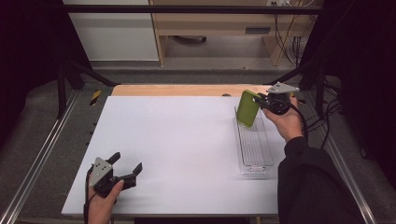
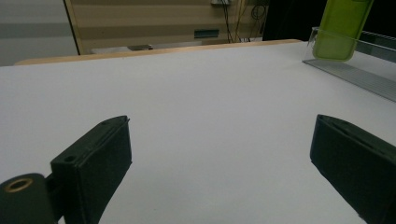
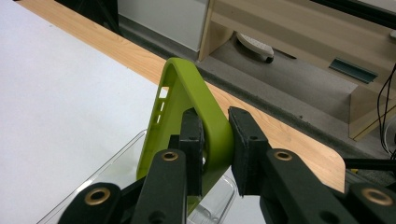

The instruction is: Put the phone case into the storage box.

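A lime-green phone case (image 1: 248, 108) hangs upright over the far end of a clear plastic tray (image 1: 254, 154) at the table's right side. My right gripper (image 1: 264, 101) is shut on the case's upper edge; in the right gripper view its jaws pinch the green wall of the phone case (image 3: 187, 100) from both sides. The case's lower end dips inside the tray (image 3: 93, 179). My left gripper (image 1: 125, 163) rests near the table's front left, open and with nothing between its wide-apart jaws. From the left gripper view the case (image 2: 343, 28) and the tray (image 2: 359, 74) show at the far right.
The white tabletop (image 1: 177, 140) has a wooden strip (image 1: 187, 90) along its far edge. Beyond it stand a wooden cabinet (image 1: 219, 28) and cables. Black frame struts rise at both sides, and metal rails run along the floor.
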Tool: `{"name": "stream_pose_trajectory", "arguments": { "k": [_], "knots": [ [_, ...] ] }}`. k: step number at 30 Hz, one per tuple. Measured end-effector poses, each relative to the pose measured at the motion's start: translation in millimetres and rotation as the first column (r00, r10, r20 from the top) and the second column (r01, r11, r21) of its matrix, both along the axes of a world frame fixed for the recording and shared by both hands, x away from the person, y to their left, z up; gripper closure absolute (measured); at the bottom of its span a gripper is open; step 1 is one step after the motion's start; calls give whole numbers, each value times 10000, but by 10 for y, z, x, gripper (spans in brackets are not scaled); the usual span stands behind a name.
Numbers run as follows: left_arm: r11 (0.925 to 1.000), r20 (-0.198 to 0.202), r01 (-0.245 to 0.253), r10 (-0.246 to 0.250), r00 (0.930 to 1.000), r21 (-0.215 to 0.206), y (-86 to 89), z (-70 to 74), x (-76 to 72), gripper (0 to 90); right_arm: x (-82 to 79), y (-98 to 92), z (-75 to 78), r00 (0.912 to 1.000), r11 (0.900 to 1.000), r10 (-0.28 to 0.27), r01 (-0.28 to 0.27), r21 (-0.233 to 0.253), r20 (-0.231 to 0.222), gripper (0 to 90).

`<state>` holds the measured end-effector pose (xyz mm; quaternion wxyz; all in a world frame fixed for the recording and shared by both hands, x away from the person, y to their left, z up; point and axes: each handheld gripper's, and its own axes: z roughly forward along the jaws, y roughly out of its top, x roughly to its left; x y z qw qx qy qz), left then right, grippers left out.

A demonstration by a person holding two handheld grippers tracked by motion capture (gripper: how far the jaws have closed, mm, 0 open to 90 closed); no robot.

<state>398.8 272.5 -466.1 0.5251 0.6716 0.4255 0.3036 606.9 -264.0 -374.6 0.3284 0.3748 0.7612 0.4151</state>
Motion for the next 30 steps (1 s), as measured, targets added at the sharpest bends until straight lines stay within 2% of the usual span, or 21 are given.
{"name": "stream_pose_trajectory", "arguments": {
  "k": [5, 30],
  "knots": [
    [10000, -18, 73, -73, 10000, -12, -10, -1, 0, 48, 3, 14, -3, 9999, 10000, -20, 20, 9, 131, 763],
    [10000, -7, 41, -41, 10000, -16, 1, 1, 1, 48, 40, 81, -59, 9998, 9997, -79, 83, -231, 170, 759]
  ]
}}
